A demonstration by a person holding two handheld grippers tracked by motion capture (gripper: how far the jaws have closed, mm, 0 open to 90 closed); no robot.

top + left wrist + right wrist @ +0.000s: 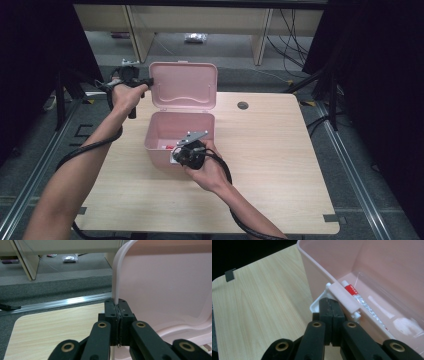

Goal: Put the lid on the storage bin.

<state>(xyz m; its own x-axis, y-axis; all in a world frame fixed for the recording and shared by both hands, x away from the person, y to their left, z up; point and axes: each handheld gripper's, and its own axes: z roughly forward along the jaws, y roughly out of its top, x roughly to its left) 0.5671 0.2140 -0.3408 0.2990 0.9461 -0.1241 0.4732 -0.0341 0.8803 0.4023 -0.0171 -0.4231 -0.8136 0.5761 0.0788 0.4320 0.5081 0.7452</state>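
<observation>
Item: pink box [159, 140], near the table's [280, 165] far edge. My left gripper [118, 305] is clamped on its raised lid's [184, 85] edge; my right gripper [331, 305] is pinched on the front latch [344, 298].

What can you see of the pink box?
The pink box looks like smooth plastic with rounded corners. It sits open on the table, its lid upright behind it. The left hand-held gripper pinches the lid's edge; the right hand-held gripper is at the white front latch. A red-and-white tube lies inside.
</observation>
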